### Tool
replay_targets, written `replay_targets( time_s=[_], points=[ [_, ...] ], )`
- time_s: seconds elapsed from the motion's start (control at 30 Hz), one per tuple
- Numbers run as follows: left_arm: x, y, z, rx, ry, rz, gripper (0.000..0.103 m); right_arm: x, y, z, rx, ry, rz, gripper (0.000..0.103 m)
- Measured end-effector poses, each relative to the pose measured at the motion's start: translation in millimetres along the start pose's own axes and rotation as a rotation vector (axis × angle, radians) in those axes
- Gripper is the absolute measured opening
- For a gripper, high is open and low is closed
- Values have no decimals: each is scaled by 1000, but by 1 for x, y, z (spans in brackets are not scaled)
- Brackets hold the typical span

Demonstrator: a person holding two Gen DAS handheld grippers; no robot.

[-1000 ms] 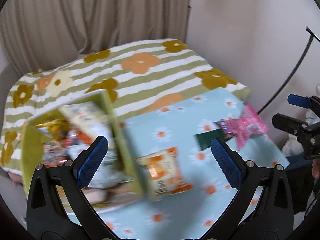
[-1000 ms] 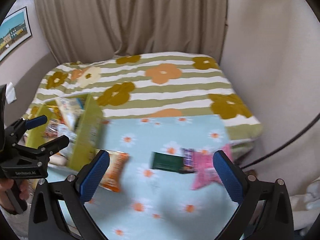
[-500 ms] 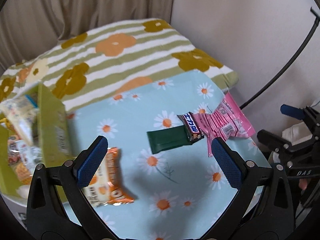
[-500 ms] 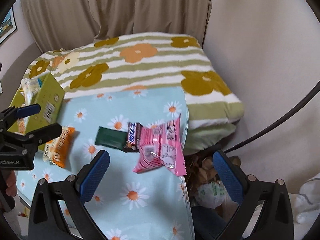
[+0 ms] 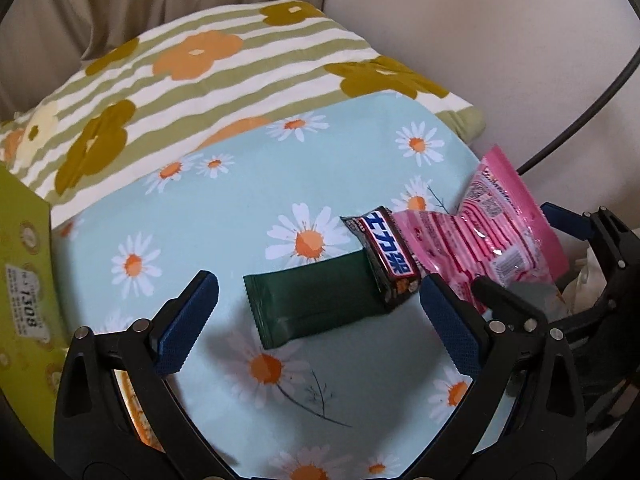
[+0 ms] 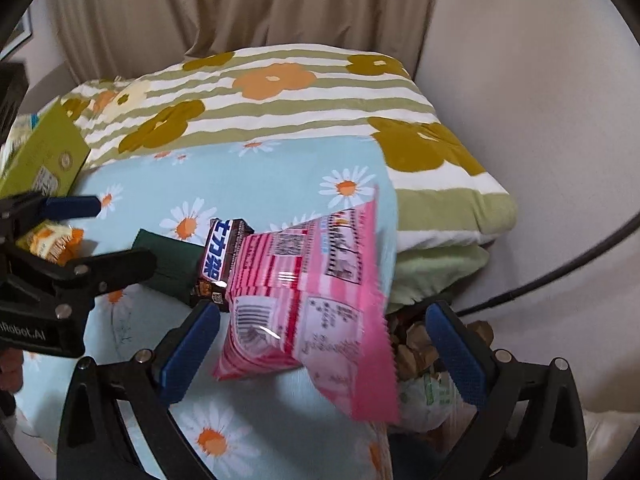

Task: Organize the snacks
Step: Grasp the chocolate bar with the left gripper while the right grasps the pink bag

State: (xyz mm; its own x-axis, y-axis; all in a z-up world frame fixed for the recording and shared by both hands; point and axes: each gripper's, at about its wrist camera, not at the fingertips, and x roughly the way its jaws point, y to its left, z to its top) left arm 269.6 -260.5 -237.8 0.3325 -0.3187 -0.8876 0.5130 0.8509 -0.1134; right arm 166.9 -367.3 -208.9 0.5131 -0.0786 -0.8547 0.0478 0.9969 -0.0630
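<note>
A home, most likely a bedroom: a bed or futon under a green-and-white striped quilt (image 6: 304, 92) printed with large orange and mustard flowers sits against plain walls, beige curtains (image 6: 240, 4) hang behind it, a framed picture (image 6: 16, 32) shows at the left edge, and a light blue daisy-print cloth (image 5: 240, 208) covers a low surface beside the bedding

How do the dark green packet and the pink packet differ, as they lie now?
Colour: the dark green packet is plain, with no print showing; the pink packet is striped, with printed label panels. Size: the green one looks smaller. Place: the green one lies well inside the daisy cloth; the pink one sits at the cloth's edge. Shared: both touch the brown chocolate bar, and neither is gripped.
</note>
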Motion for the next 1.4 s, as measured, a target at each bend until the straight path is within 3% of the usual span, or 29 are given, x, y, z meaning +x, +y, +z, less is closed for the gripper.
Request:
replay_targets(
  time_s=[0.3, 0.47, 0.67, 0.97, 1.07, 1.4],
  points=[
    [21, -7, 10, 26, 26, -20, 100, 20, 12, 1, -104, -22, -43, 101],
    [28, -13, 12, 36, 36, -27, 100, 22, 17, -1, -138, -34, -43, 85],
    [33, -15, 14, 39, 49, -34, 100, 18, 16, -2, -125, -50, -39, 74],
    [42, -20, 21, 42, 57, -45, 100, -4, 15, -5, -108, -124, -46, 72],
    [47, -20, 23, 19, 69, -75, 90, -11, 18, -9, -120, -149, -65, 72],
    [65, -16, 28, -37, 96, -130, 80, -21, 18, -19, -106, -199, -75, 72]
  ],
)
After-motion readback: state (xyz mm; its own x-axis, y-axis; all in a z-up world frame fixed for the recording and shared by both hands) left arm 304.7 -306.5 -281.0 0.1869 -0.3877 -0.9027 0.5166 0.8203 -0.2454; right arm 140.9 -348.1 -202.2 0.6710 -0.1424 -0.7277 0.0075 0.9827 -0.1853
